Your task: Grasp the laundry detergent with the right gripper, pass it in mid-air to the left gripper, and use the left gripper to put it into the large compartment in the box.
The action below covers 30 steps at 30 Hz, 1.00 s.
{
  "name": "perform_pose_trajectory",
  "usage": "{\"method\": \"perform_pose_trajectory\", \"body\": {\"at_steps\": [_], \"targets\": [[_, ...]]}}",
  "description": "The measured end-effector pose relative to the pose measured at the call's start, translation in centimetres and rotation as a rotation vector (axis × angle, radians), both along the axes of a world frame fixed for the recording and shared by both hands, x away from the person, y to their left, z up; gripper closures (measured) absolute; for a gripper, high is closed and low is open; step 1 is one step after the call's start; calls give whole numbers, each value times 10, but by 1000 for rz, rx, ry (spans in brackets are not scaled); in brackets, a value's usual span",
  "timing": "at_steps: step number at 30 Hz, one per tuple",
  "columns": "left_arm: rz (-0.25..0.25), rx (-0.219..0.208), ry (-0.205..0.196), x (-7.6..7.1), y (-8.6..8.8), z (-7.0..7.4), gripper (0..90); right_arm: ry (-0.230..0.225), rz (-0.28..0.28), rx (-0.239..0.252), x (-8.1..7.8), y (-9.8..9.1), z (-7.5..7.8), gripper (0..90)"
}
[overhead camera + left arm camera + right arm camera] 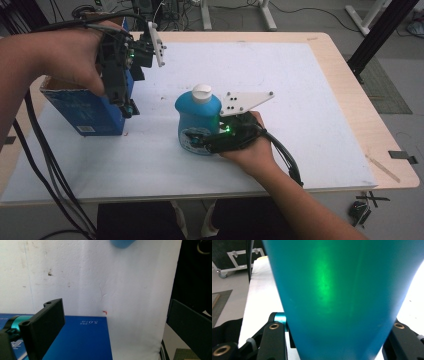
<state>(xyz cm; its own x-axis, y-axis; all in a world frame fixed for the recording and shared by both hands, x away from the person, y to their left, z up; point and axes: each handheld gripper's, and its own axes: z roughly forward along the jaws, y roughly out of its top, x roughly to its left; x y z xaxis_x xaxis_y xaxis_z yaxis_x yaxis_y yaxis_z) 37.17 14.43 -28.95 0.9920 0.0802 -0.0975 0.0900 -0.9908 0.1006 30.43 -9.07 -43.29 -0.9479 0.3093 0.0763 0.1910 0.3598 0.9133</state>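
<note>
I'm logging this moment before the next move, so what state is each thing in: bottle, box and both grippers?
blue bottle: upright on the white sheet, white cap on, gripped low on its body.
right gripper: shut on the bottle, jaws at either side of it.
blue box: standing on the sheet's left edge, top open, not gripped.
left gripper: open, jaws wide apart, held above the box.

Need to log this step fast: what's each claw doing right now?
Left claw: open, holding nothing, over the blue box.
Right claw: shut on the blue bottle.
</note>
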Motion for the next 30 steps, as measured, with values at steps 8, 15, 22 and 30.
{"method": "perform_pose_trajectory", "body": {"at_steps": [8,15,22,30], "targets": [[-24,-5,-10,-10,-7,13,17,-9,55,-4,-1,-1,12,451],[-41,-11,-13,-21,-19,26,17,-17,129,-25,1,2,23,452],[-51,-15,-5,-35,-32,36,18,-22,209,-36,0,7,32,451],[-37,-12,16,-43,-44,41,17,-25,269,-41,3,15,41,451]]}}
